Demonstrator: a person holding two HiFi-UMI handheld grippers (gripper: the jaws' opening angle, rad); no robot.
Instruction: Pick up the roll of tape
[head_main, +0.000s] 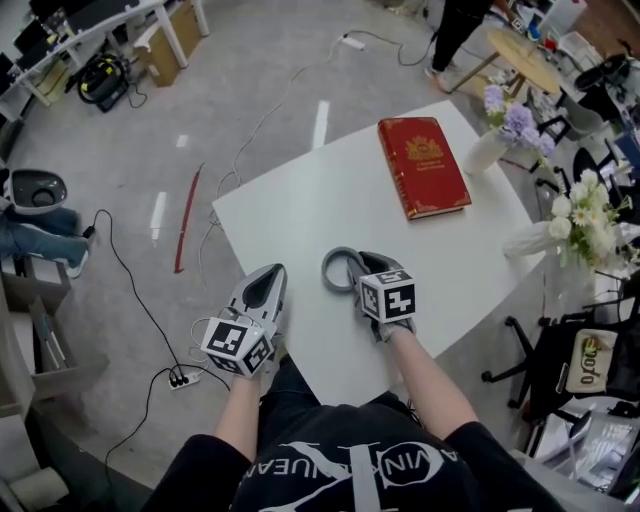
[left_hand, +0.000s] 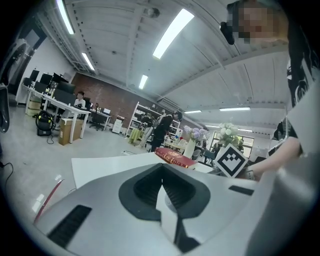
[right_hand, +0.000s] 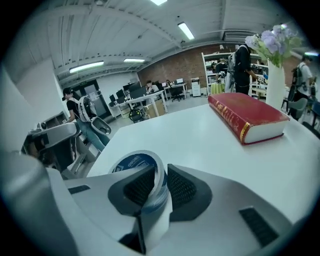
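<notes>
Cut off in the right gripper view behind the right gripper (right_hand: 160, 175)'s own jaws: the lower half of the roll of tape (right_hand: 134, 162), with the print on its blue face too small to read. In the head view, covered by that gripper from four o'clock, leaving only a grey arc. Cropped by picture edges: a standing person (head_main: 455, 30) at twelve o'clock and jeans-clad legs (head_main: 35, 235) at nine o'clock.

White letters cross the black shirt (head_main: 350, 468), cut off and seen upside down (roughly "UEAN" and "VINA"). Print on the roll of tape (right_hand: 136, 162) and the book (right_hand: 245, 117) spine is too small to read.
</notes>
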